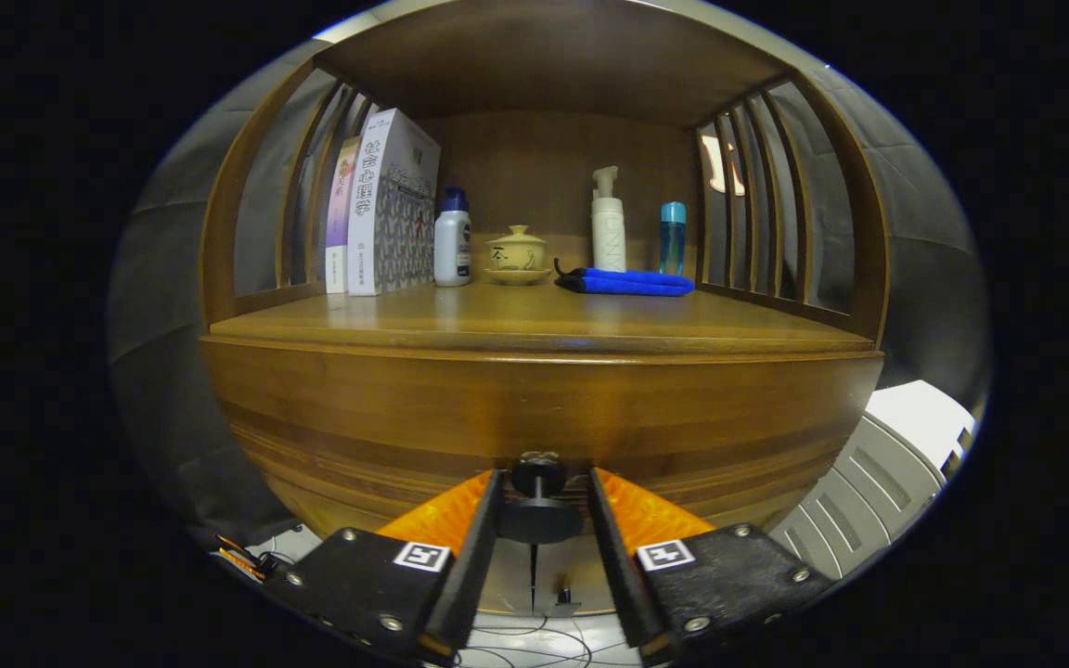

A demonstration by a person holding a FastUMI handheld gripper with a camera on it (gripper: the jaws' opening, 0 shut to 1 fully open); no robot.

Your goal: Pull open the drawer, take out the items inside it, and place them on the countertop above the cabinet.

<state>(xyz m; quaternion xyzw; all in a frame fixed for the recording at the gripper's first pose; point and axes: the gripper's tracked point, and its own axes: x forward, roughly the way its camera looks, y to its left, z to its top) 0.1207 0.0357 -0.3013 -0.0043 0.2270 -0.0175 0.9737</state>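
Between our tool (542, 506) fingers sits the small dark round knob (539, 508) of the brown wooden drawer (534, 408). We cannot tell if the fingers squeeze it or just sit beside it. We think we hold here to pull the shut drawer. Above it, the wooden worktop (534, 320) waits, with a folded blue cloth (625, 281) at the back.

Dim booth, wooden cabinet (534, 408) with slatted sides, white slatted unit (878, 482) beside it.

The wooden desk (534, 320) is carrying books (377, 218), a white bottle (452, 239), a lidded cup (517, 255), a pump bottle (608, 223), a blue bottle (672, 238) and a blue cloth (627, 282) (folded flat).
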